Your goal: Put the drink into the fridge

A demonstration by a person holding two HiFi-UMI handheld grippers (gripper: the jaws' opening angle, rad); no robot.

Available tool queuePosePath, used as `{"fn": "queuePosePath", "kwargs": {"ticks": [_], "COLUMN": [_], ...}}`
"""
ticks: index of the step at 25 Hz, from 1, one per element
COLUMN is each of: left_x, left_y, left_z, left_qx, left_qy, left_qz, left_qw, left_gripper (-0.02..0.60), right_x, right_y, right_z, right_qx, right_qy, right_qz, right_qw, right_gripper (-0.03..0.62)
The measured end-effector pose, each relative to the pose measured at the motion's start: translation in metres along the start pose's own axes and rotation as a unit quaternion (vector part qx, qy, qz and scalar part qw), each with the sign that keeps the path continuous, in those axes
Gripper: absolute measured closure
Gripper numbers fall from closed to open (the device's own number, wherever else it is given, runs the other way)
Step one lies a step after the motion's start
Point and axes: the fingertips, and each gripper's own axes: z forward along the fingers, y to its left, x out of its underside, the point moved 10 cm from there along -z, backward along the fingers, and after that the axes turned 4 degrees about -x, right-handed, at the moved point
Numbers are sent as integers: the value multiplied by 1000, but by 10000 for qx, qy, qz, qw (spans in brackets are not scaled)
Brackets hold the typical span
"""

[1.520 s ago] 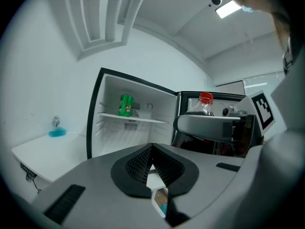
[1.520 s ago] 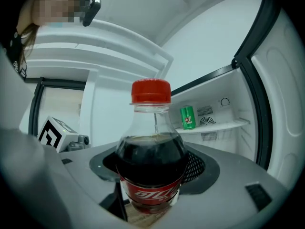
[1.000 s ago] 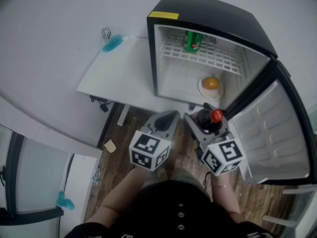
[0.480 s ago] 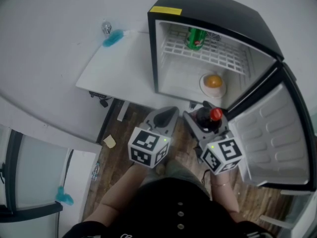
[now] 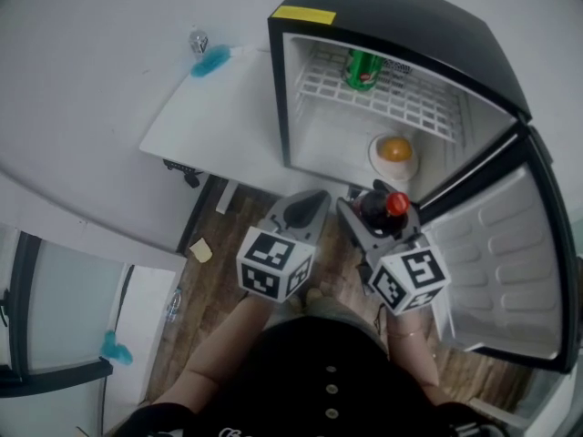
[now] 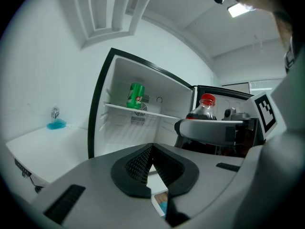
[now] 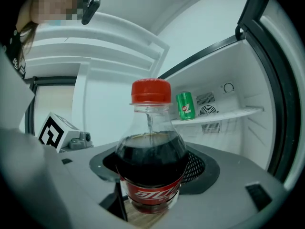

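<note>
While R tongs [image 5: 374, 218] clamp cola bottle [image 7: 151, 156] upright, L tongs [image 5: 308, 209] shut & empty, fridge [image 5: 392, 25] open ahead

Black buttoned top [image 5: 330, 376]; grey left gripper [image 5: 310, 206], right gripper [image 5: 381, 211], marker cubes [image 5: 275, 264].

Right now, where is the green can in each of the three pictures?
Head view: green can near the top, right of centre, on the shelf in the fridge.
Left gripper view: left of centre, on that shelf.
Right gripper view: just right of centre, right of the cola bottle.
Shared landmark: the shelf under the can.
</note>
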Motion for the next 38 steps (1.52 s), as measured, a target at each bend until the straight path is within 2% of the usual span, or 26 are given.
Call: {"fn": "queuePosePath", "kwargs": {"ticks": [7,20,31,38], "left_x": [1,7,18,29], "left_y": [0,8,21,31], "left_z": [14,39,60,74], "left_qx": [-120,-4,-56,-17], "left_qy": [34,218,446,375], "left_qz": [-34,-143,-191,-114], "left_qw": [9999,9997,9988,9992], "left_gripper": [575,575,575,575], "right_x": [1,2,17,32], "right_y": [-10,-34,-54,-69], "right_z": [11,24,45,61], "right_qx": [-112,-73,-148,-55], "right_qy": [133,288,446,551], "right_qz": [29,-55,83,115], "right_qw": [9998,9995,9989,9984], "right_gripper": [279,278,278,278]}}
